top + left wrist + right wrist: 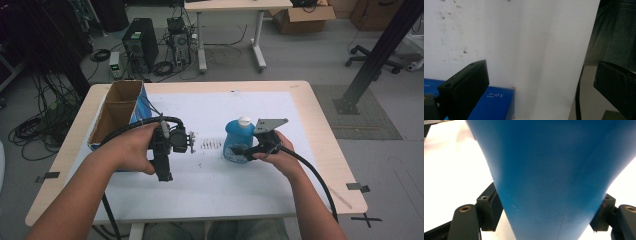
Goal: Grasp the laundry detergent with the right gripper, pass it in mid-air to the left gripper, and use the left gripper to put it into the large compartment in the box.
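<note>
Left of the blue bottle point(238, 140) stood an open cardboard box point(118, 114), nothing between them but white sheet point(210, 175). Right gripper point(239, 150) pinched the upright bottle from its right side; left gripper point(189, 141), spread and empty, hovered level beside the box.

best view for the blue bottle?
High view: the whole blue bottle stands upright with its white cap, right tool at its side. Right gripper view gives just its blue wall, close up, touching both jaws. Left gripper view faces the white mat.
</note>
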Demonstrator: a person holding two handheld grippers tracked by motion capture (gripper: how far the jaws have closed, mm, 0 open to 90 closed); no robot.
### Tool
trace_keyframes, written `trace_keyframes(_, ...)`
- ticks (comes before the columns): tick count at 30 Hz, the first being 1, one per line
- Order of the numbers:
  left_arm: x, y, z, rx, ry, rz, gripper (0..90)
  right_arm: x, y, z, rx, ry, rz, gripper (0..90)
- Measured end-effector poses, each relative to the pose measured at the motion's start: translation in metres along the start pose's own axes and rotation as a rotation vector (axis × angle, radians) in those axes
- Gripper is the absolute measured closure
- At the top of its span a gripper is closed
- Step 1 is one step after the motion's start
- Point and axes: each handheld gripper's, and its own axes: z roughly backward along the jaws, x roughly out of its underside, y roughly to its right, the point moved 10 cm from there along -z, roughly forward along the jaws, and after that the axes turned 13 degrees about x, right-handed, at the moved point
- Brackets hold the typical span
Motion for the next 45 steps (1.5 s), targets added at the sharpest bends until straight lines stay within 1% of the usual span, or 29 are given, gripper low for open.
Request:
trace_keyframes(1, 0.0, 0.0, 0.001, -0.004, -0.001, 0.002, 0.4, 0.0, -0.001, 0.0, 0.0, 0.005, 0.007, 31.6)
trace_keyframes(2, 0.0, 0.0, 0.001, -0.004, -0.001, 0.002, 0.4, 0.0, -0.001, 0.0, 0.0, 0.005, 0.007, 31.6)
trace_keyframes(3, 0.0, -0.001, 0.001, -0.005, -0.001, 0.001, 0.4, 0.001, -0.001, -0.001, 0.007, 0.007, 0.022, 36.9)
trace_keyframes(4, 0.0, 0.0, 0.002, -0.005, 0.0, 0.001, 0.4, 0.001, -0.001, -0.001, 0.007, 0.007, 0.022, 36.9)
trace_keyframes(5, 0.0, 0.0, 0.002, -0.005, 0.001, 0.001, 0.4, 0.001, -0.002, -0.002, 0.005, 0.01, 0.035, 41.5)
trace_keyframes(8, 0.0, 0.0, 0.002, -0.005, 0.001, 0.003, 0.4, 0.001, -0.003, -0.002, 0.008, 0.011, 0.041, 41.9)
trace_keyframes(15, -0.002, 0.0, 0.004, -0.01, 0.002, 0.001, 0.4, 0.0, -0.004, 0.0, -0.001, 0.024, 0.057, 44.6)
trace_keyframes(18, -0.003, 0.001, 0.005, -0.011, -0.002, -0.002, 0.4, 0.0, -0.004, 0.001, -0.005, 0.023, 0.056, 45.0)
trace_keyframes(19, -0.004, 0.001, 0.005, -0.012, 0.002, -0.003, 0.4, 0.0, -0.004, 0.001, -0.011, 0.024, 0.052, 44.9)
trace_keyframes(20, -0.004, 0.001, 0.006, -0.011, -0.003, -0.003, 0.4, 0.0, -0.005, 0.001, -0.02, 0.022, 0.046, 44.9)
trace_keyframes(21, -0.005, 0.001, 0.008, -0.018, -0.001, -0.001, 0.4, -0.002, -0.005, 0.003, -0.03, 0.027, 0.048, 44.9)
trace_keyframes(24, -0.006, 0.001, 0.011, -0.02, -0.006, -0.005, 0.4, -0.006, -0.006, 0.006, -0.037, 0.036, 0.053, 45.0)
trace_keyframes(25, -0.006, 0.001, 0.014, -0.024, -0.006, -0.005, 0.4, -0.01, -0.007, 0.011, -0.044, 0.042, 0.061, 44.9)
trace_keyframes(27, -0.007, 0.001, 0.016, -0.027, -0.004, -0.003, 0.4, -0.012, -0.008, 0.013, -0.05, 0.046, 0.065, 44.9)
trace_keyframes(28, -0.007, 0.0, 0.017, -0.028, -0.006, -0.005, 0.4, -0.015, -0.009, 0.016, -0.058, 0.046, 0.069, 44.9)
trace_keyframes(29, -0.009, 0.0, 0.02, -0.032, -0.003, -0.007, 0.4, -0.019, -0.011, 0.022, -0.066, 0.044, 0.085, 44.9)
trace_keyframes(30, -0.009, 0.0, 0.02, -0.032, -0.003, -0.007, 0.4, -0.019, -0.011, 0.022, -0.066, 0.044, 0.085, 44.9)
trace_keyframes(32, -0.01, -0.001, 0.023, -0.035, 0.0, -0.009, 0.4, -0.023, -0.014, 0.028, -0.078, 0.036, 0.096, 44.9)
trace_keyframes(36, -0.014, -0.001, 0.028, -0.037, 0.005, -0.017, 0.4, -0.03, -0.022, 0.04, -0.113, 0.026, 0.11, 44.9)
trace_keyframes(41, -0.019, -0.002, 0.035, -0.043, 0.011, -0.025, 0.4, -0.036, -0.034, 0.048, -0.148, 0.016, 0.133, 44.9)
trace_keyframes(44, -0.023, -0.002, 0.038, -0.043, 0.018, -0.031, 0.4, -0.038, -0.042, 0.051, -0.179, 0.016, 0.139, 44.9)
trace_keyframes(45, -0.024, -0.001, 0.04, -0.04, 0.018, -0.036, 0.4, -0.039, -0.047, 0.052, -0.2, 0.017, 0.145, 45.0)
